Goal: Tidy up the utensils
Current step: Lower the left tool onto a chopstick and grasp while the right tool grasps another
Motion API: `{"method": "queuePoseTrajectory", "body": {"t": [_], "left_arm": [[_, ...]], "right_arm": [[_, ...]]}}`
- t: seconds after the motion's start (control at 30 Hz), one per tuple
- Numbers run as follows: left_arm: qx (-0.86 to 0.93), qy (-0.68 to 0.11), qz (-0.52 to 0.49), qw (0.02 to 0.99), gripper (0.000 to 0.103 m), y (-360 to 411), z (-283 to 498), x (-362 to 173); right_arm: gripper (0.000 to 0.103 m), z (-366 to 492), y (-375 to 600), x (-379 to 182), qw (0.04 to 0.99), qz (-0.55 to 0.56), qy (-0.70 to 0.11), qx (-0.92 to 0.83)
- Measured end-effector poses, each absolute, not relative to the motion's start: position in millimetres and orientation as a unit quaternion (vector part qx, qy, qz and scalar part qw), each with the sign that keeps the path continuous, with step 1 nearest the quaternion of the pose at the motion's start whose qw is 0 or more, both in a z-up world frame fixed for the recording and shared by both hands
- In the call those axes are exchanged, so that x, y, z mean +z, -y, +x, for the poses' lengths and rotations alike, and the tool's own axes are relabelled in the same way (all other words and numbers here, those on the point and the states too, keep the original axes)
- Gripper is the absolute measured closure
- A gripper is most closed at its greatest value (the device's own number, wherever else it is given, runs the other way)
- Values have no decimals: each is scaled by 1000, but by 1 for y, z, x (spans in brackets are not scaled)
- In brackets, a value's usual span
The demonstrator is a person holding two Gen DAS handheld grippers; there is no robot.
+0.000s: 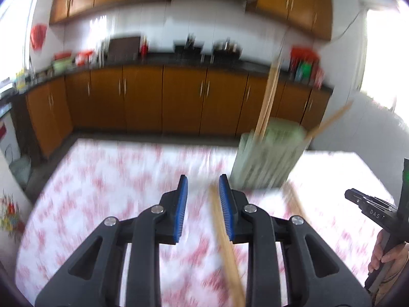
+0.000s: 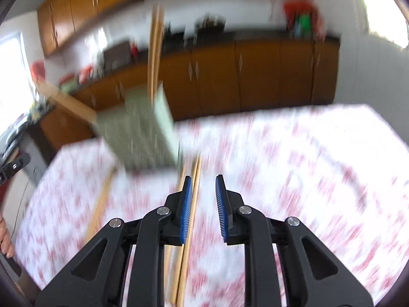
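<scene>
A pale green utensil holder point(image 1: 268, 153) point(image 2: 143, 133) stands on the table with wooden chopsticks point(image 1: 268, 89) point(image 2: 154, 51) upright in it and one leaning out point(image 1: 329, 122). My left gripper point(image 1: 203, 179) is open over the cloth. A loose chopstick point(image 1: 225, 243) lies on the table below it, along the inner side of the right pad, with nothing pressed. My right gripper point(image 2: 203, 179) is open too. A pair of chopsticks point(image 2: 190, 230) lies under it beside its left pad. Another chopstick point(image 1: 296, 204) point(image 2: 102, 199) lies between the two grippers. Both views are blurred.
The table point(image 1: 102, 192) point(image 2: 306, 166) wears a white cloth with a red pattern. Behind it run orange kitchen cabinets point(image 1: 179, 97) and a cluttered dark counter. The other gripper and a hand show at the edge of each view point(image 1: 370, 207) point(image 2: 12, 166).
</scene>
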State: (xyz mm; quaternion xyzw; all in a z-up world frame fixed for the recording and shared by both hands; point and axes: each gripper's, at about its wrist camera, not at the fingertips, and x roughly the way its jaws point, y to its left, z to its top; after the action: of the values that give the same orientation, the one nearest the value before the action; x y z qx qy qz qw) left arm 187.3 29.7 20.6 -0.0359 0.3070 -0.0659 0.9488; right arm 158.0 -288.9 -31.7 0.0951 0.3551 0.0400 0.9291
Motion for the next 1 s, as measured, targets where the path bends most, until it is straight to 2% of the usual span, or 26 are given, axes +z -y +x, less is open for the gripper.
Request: {"method": "queuePoseTrajectory", "body": {"t": [0.17, 0.3, 0.4, 0.47, 0.73, 1.0], "left_arm": [[-75, -381, -56, 920, 78, -32, 188, -37], [-85, -401, -51, 910, 78, -22, 183, -59], [-89, -410, -42, 907, 78, -9, 182, -66], [-92, -417, -39, 904, 78, -7, 183, -69], [-111, -437, -35, 892, 88, 2, 188, -82], [-104, -442, -11, 891, 91, 11, 190, -89]], "right_arm": [[89, 161, 264, -80, 900, 94, -421, 61], [90, 165, 255, -92, 894, 91, -435, 64], [90, 164, 249, -97, 894, 83, -436, 63], [95, 164, 244, -99, 897, 66, -434, 54], [95, 167, 267, -101, 900, 73, -430, 10], [95, 163, 267, -102, 901, 63, -429, 9]]}}
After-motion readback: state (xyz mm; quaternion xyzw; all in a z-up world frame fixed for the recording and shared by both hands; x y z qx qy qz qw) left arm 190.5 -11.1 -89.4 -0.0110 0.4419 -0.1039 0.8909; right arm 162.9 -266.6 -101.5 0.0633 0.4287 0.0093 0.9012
